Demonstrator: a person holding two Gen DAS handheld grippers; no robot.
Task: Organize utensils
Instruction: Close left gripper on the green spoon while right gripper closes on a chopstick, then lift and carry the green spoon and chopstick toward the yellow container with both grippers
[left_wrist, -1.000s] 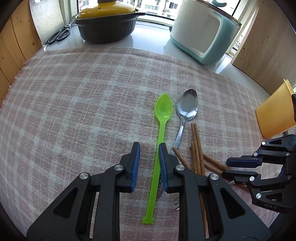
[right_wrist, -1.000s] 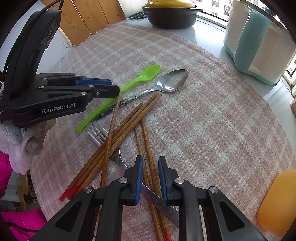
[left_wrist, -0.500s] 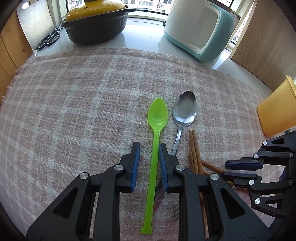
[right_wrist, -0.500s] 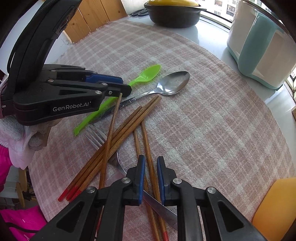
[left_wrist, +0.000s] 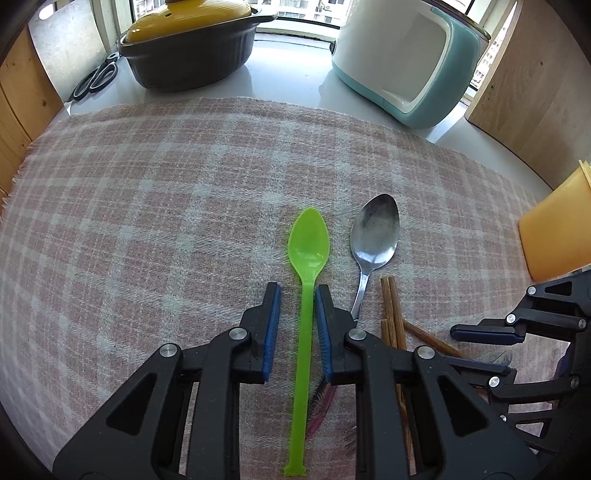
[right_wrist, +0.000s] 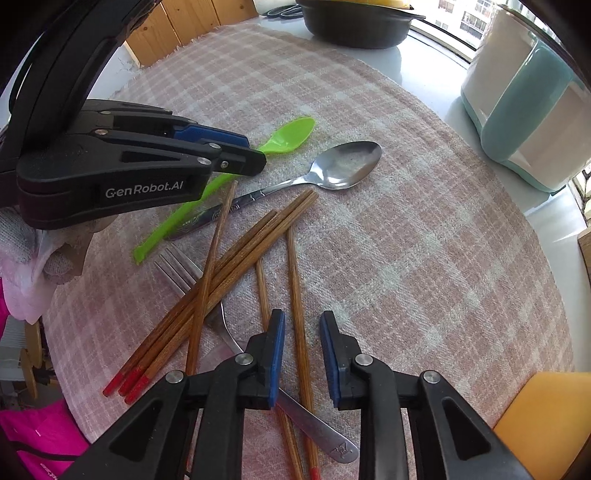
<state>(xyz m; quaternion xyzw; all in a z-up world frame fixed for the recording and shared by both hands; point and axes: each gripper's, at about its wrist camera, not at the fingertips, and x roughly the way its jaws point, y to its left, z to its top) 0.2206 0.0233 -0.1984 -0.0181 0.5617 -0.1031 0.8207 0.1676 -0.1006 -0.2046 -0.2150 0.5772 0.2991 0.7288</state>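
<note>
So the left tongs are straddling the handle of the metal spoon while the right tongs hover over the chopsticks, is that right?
Not quite. The left tongs straddle the handle of the green plastic spoon, not the metal spoon beside it, as the left wrist view shows. The right tongs do hover over the chopsticks.

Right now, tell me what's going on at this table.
A person with a gripper in each hand is sorting utensils on a checked cloth. The left gripper is open, its fingers on either side of the green spoon handle, not closed on it. The right gripper is open over the chopsticks, one stick between its fingers. A metal spoon and fork lie loose nearby.
</note>
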